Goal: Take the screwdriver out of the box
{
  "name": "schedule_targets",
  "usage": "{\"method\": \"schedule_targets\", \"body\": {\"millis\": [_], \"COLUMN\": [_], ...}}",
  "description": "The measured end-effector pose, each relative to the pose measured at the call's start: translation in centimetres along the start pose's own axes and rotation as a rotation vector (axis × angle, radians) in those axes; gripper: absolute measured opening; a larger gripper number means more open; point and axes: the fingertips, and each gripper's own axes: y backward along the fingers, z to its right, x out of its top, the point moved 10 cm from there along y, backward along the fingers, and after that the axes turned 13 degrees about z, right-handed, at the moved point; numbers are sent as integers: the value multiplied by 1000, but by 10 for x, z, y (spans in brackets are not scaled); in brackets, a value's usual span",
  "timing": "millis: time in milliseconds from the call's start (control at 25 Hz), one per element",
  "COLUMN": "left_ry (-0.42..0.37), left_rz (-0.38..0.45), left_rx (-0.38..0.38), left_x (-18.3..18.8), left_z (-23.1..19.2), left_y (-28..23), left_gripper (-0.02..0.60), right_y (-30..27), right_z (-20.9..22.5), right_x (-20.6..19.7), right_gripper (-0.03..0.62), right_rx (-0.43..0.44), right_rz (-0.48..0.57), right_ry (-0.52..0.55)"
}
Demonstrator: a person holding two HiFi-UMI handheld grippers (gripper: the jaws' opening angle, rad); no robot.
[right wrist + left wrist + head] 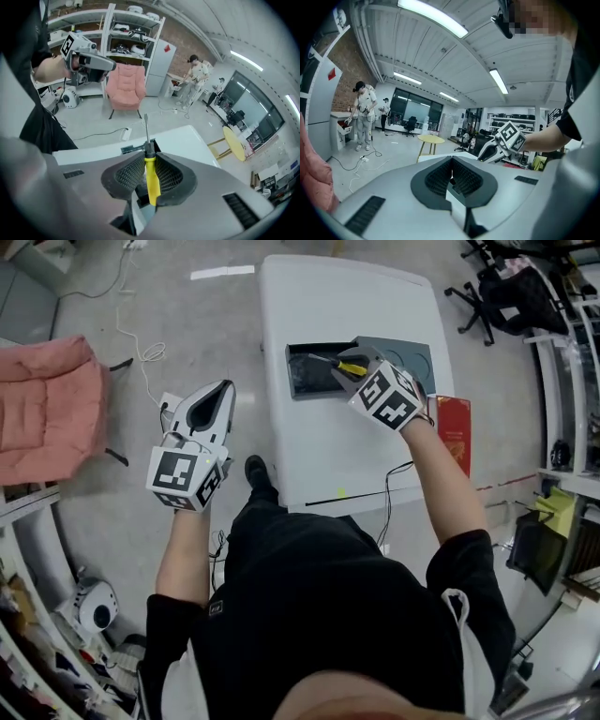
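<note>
yellow screwdriver [150,176] clamped btwn right gripper [146,174] jaws, over box [319,369].

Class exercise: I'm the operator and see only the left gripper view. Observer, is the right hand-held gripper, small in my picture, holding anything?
Observer: Yes. The right hand-held gripper is shut on the yellow handle of the screwdriver.
Operator: Where does its shaft point?
Observer: Straight out beyond the jaws, away from the camera.
Operator: And the box?
Observer: The head view shows the dark open box on the white table, with that gripper at its right end.
</note>
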Motion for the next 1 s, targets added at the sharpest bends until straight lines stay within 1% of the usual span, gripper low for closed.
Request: {"method": "schedule_targets", "body": {"millis": [120, 240, 600, 760, 1000], "left_ry": [-32, -63, -116, -118, -136], "left_rz": [8, 21, 39, 42, 46], "left_rx": [7, 30, 102, 116, 134], "left_x": [13, 25, 42, 42, 45], "left_z": [26, 53, 127, 162, 191], "left_y": [7, 17, 54, 64, 79], "left_gripper": [11, 11, 11, 11, 11], "right_y": [38, 73, 157, 191, 225], "right_z": [-8, -16, -47, -59, -76], "right_x": [-2, -8, -47, -68, -79], "right_gripper": [84, 84, 84, 84, 84], "right_rx": [-19, -26, -31, -28, -36], "right_rz": [73, 147, 360, 411, 479], "right_ry": [-46, -83, -229, -261, -293]}}
